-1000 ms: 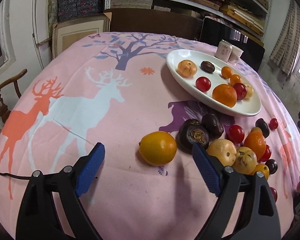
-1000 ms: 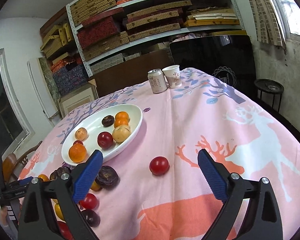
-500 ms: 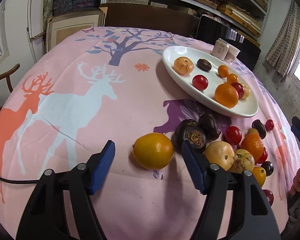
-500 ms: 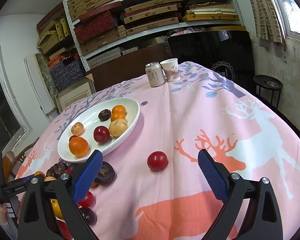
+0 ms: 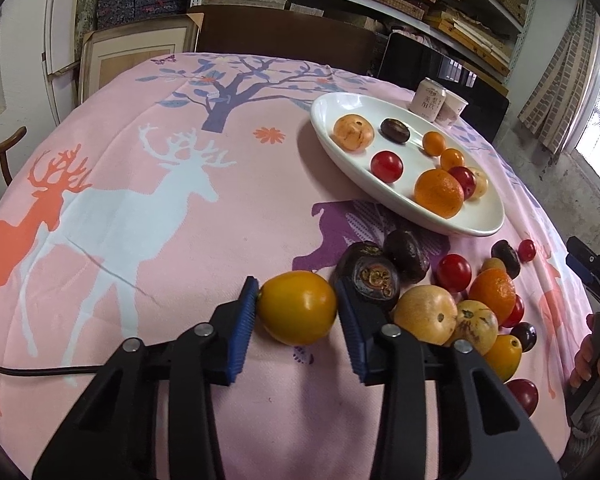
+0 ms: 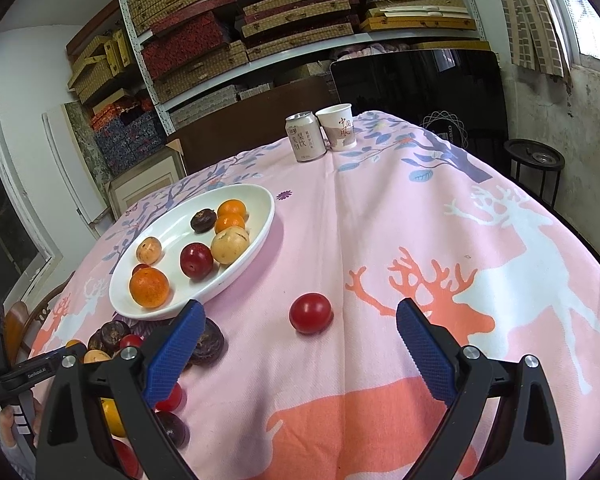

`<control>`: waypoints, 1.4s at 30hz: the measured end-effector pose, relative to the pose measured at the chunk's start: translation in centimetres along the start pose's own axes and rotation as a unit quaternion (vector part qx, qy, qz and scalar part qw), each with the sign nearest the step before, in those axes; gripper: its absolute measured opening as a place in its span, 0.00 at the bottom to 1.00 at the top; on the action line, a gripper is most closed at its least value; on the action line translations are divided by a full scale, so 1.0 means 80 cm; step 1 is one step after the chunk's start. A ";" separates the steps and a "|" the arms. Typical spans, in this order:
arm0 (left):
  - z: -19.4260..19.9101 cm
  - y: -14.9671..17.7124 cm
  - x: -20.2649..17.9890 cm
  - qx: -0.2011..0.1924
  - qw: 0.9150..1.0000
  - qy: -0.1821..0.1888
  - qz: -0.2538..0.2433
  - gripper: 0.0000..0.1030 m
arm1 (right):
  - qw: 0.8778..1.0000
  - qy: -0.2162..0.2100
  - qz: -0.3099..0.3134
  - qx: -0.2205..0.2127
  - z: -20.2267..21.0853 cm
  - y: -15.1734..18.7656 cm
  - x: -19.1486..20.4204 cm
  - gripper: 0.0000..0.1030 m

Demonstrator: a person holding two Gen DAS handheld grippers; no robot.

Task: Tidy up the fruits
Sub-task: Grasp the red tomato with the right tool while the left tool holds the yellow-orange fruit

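Note:
My left gripper [image 5: 297, 296] is shut on a yellow-orange fruit [image 5: 298, 307] that rests on the pink tablecloth; both blue pads touch its sides. A heap of loose fruit [image 5: 452, 300] lies just to its right. A white oval plate [image 5: 324, 114] with several fruits stands behind, and it also shows in the right wrist view [image 6: 260, 196]. My right gripper [image 6: 298, 316] is open and empty, with a lone red fruit [image 6: 310, 313] on the cloth just beyond its fingertips.
A drinks can [image 6: 305, 136] and a paper cup [image 6: 339, 125] stand at the table's far edge. A dark fruit [image 6: 207, 341] lies by the right gripper's left finger. Shelves with boxes, a dark screen and a small stool [image 6: 534, 160] surround the table.
My left gripper has moved forward and closed its jaws from wide open onto the yellow-orange fruit. My right gripper has edged toward the lone red fruit and stays open.

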State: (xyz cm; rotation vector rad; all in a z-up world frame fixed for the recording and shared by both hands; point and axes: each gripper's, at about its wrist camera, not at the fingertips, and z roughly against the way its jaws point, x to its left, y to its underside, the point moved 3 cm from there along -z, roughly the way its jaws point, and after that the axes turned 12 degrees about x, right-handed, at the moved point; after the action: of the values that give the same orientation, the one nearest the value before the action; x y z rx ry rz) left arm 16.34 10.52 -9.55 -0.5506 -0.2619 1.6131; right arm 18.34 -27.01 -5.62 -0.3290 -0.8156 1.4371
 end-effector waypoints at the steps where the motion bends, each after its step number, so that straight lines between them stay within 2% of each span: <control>1: 0.001 0.001 0.001 0.000 1.000 0.000 0.000 0.38 | 1.000 0.000 -0.001 0.001 0.000 0.000 -0.001 0.94; 8: 0.008 0.005 0.016 -0.010 1.000 -0.004 0.026 0.38 | 1.000 0.002 -0.012 0.010 -0.004 0.002 -0.007 0.94; 13: 0.007 0.007 0.018 -0.006 1.000 -0.006 0.027 0.38 | 0.998 0.038 -0.002 0.050 -0.024 0.006 -0.004 0.93; 15: 0.007 0.007 0.018 -0.006 1.000 -0.006 0.028 0.38 | 0.997 0.045 0.003 0.064 -0.032 0.006 -0.002 0.82; 17: 0.007 0.007 0.018 -0.006 1.000 -0.006 0.027 0.38 | 0.996 0.048 0.013 0.076 -0.038 0.006 0.003 0.76; 18: 0.007 0.007 0.018 -0.006 1.000 -0.006 0.027 0.38 | 0.995 0.049 0.019 0.080 -0.040 0.006 0.005 0.68; 21: 0.006 0.008 0.018 -0.003 1.000 -0.008 0.029 0.38 | 0.994 0.057 0.046 0.084 -0.046 0.003 0.018 0.60; 25: 0.003 0.007 0.018 0.001 0.999 -0.010 0.031 0.38 | 0.992 0.063 0.067 0.085 -0.057 -0.004 0.026 0.56; 27: 0.001 0.007 0.018 0.004 0.999 -0.010 0.032 0.38 | 0.992 0.060 0.061 0.091 -0.063 -0.007 0.024 0.51; 32: -0.002 0.005 0.017 0.009 0.999 -0.010 0.030 0.38 | 0.992 0.039 0.033 0.114 -0.076 -0.009 0.011 0.46; 37: -0.003 0.005 0.017 0.009 0.999 -0.010 0.030 0.38 | 0.992 0.039 0.034 0.115 -0.079 -0.009 0.011 0.45; 42: -0.003 0.006 0.017 0.010 0.999 -0.010 0.030 0.38 | 0.993 0.034 0.025 0.113 -0.085 -0.014 0.008 0.38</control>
State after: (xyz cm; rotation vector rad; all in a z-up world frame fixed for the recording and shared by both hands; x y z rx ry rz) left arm 16.03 11.78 -10.22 -0.5314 -0.2473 1.6783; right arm 23.63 -24.78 -9.45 -0.2248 -0.5853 1.5405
